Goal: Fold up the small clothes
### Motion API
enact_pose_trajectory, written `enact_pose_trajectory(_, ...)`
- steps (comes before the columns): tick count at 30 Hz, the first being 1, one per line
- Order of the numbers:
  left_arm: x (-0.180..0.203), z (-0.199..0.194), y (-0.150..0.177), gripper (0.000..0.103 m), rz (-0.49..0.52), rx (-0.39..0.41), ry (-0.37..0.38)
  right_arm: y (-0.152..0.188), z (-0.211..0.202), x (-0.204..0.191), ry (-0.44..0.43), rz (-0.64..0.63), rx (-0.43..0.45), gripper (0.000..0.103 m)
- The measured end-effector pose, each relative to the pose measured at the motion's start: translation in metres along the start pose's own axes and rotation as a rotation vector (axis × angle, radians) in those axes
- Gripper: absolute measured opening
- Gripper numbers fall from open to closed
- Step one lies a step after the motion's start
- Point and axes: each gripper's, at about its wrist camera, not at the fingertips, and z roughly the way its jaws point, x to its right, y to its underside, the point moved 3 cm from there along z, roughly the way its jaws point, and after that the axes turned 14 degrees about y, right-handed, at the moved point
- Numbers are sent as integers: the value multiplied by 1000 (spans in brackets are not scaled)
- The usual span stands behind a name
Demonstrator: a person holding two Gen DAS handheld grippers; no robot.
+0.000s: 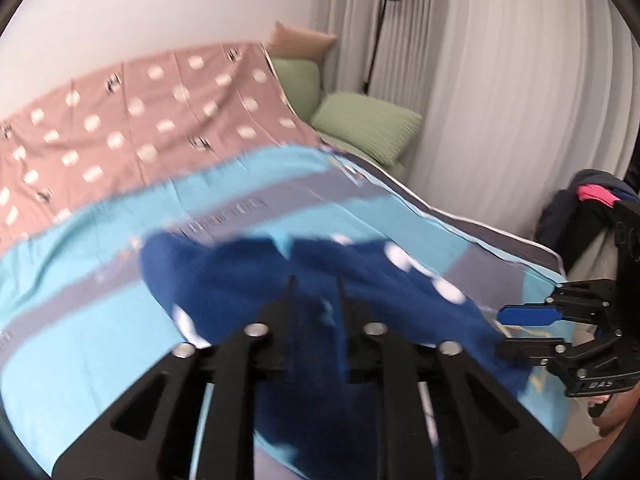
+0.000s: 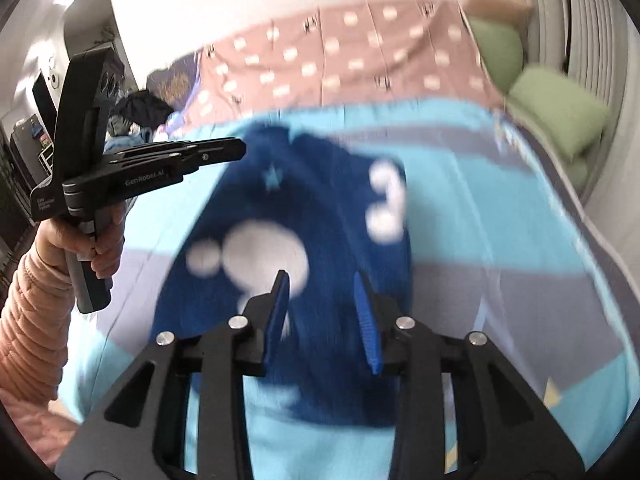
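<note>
A small dark blue garment (image 2: 320,216) with white shapes and a white number lies on the light blue striped bedspread (image 2: 500,216). It also shows in the left wrist view (image 1: 248,276), blurred. My left gripper (image 1: 316,284) hovers over the garment, fingers a narrow gap apart with blue cloth showing between them. In the right wrist view the left gripper (image 2: 236,148) looks shut at the garment's far left corner. My right gripper (image 2: 322,280) is open above the garment's near edge and holds nothing. It also shows in the left wrist view (image 1: 504,330), open at the garment's right edge.
A pink dotted sheet (image 1: 140,120) covers the far half of the bed. Green pillows (image 1: 364,124) lie at the head, beside white curtains and a black floor lamp (image 1: 384,20). A pile of clothes (image 1: 592,200) sits at the right, another pile (image 2: 140,112) at the far left.
</note>
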Motion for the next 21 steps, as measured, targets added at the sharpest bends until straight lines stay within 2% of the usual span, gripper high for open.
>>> enact_pose_trajectory(2, -24, 22, -2, 27, -9, -44, -40, -2, 23, -1, -13, 8, -36, 35)
enact_pose_trajectory(3, -38, 38, 6, 27, -45, -98, -56, 8, 50, -3, 20, -1, -143, 34)
enact_pose_trajectory(4, -53, 60, 17, 27, -81, -171, -67, 16, 70, -2, 22, -2, -195, 34)
enact_pose_trajectory(5, -62, 89, 36, 28, -84, -238, -44, 24, 79, 0, 30, -7, -194, 34)
enact_pose_trajectory(7, -55, 104, 47, 26, -17, -198, -56, 26, 80, 1, 54, -13, -184, 34)
enact_pose_trajectory(8, -52, 104, 45, 25, -22, -199, -80, 24, 76, 2, 67, -12, -200, 34)
enact_pose_trajectory(10, -38, 102, 40, 24, 58, -229, -141, 20, 72, -1, 67, -60, -209, 34)
enact_pose_trajectory(12, -31, 93, 35, 24, 112, -252, -162, 7, 67, 3, 23, -49, -241, 34)
enact_pose_trajectory(14, -33, 79, 23, 26, 83, -236, -126, -8, 57, 6, -2, -15, -230, 35)
enact_pose_trajectory(16, -41, 58, 3, 27, 31, -168, -88, -35, 51, 3, 41, -49, -139, 41)
enact_pose_trajectory(17, -49, 45, -10, 30, -2, -99, -95, -47, 53, 1, 56, -66, -109, 43)
enact_pose_trajectory(18, -54, 39, -15, 34, -20, -64, -102, -61, 61, -2, 42, -66, -96, 44)
enact_pose_trajectory(19, -65, 31, -24, 49, -56, -8, -120, -71, 70, -2, 19, -50, -104, 44)
enact_pose_trajectory(20, -74, 32, -27, 57, -78, 10, -134, -80, 88, -2, -12, -20, -135, 44)
enact_pose_trajectory(21, -84, 38, -26, 57, -96, -3, -150, -83, 102, -2, -19, -8, -165, 44)
